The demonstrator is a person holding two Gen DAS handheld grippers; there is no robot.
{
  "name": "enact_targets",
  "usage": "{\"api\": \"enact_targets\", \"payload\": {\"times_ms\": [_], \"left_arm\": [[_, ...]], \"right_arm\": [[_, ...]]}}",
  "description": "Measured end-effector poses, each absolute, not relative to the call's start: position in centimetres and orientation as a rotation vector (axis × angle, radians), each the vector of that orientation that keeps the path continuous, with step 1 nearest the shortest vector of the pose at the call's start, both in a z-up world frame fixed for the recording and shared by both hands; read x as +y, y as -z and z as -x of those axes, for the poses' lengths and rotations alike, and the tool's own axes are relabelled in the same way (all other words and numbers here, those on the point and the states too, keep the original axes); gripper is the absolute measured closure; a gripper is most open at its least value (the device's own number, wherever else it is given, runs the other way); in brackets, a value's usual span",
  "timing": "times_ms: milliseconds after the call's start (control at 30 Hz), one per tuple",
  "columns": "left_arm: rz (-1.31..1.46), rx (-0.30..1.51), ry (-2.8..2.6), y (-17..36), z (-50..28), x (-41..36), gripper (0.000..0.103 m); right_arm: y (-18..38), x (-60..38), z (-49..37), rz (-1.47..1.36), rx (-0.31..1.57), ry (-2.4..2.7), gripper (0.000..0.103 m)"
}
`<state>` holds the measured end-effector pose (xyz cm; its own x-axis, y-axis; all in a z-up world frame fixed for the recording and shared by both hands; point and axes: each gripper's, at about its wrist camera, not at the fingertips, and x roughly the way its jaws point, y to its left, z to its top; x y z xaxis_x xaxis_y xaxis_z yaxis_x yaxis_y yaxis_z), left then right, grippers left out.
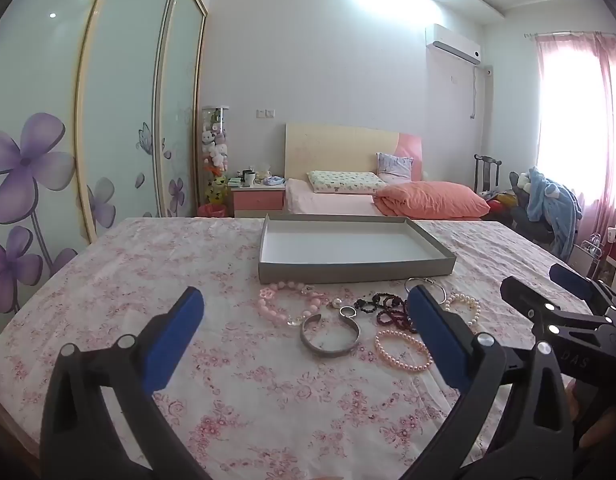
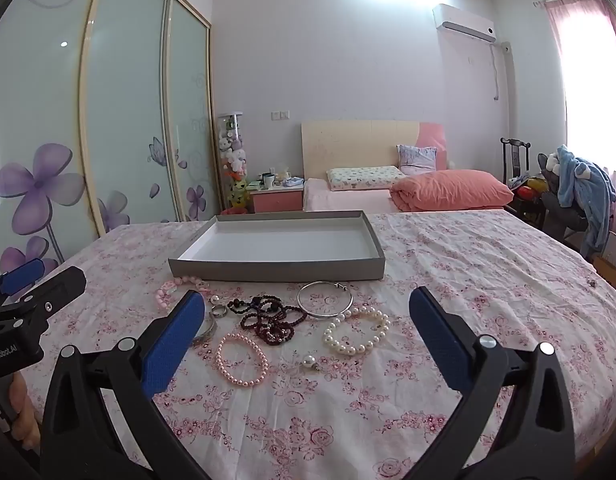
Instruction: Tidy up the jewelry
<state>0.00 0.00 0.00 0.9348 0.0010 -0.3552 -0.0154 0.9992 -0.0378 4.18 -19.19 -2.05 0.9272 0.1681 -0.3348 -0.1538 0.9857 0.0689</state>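
An empty grey tray (image 1: 348, 270) (image 2: 275, 272) with a white floor sits on the floral tablecloth. In front of it lies jewelry: a pink bead bracelet (image 1: 285, 306) (image 2: 175, 288), a silver cuff (image 1: 330, 338), a ring (image 1: 348, 312) (image 2: 219, 311), dark red beads (image 1: 388, 312) (image 2: 267, 318), a pink pearl bracelet (image 1: 402, 350) (image 2: 241, 358), a white pearl bracelet (image 1: 466, 306) (image 2: 358, 330), a thin silver bangle (image 2: 326, 300) and a pearl earring (image 2: 309, 361). My left gripper (image 1: 308, 304) and right gripper (image 2: 308, 308) are both open, empty, above the table short of the jewelry.
The right gripper (image 1: 564, 304) shows at the right of the left wrist view; the left gripper (image 2: 31, 292) shows at the left of the right wrist view. A small dark item (image 2: 592, 282) lies far right on the cloth. Behind the table stand a bed, wardrobe and chair.
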Motion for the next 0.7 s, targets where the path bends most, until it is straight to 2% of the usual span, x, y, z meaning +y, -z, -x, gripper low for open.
{"api": "enact_targets", "payload": {"times_ms": [700], "left_arm": [[0.049, 0.366, -0.01, 0.0, 0.0, 0.05, 0.004]], "right_arm": [[1.96, -19.08, -4.1, -0.047, 0.343, -0.17, 0.002]]}}
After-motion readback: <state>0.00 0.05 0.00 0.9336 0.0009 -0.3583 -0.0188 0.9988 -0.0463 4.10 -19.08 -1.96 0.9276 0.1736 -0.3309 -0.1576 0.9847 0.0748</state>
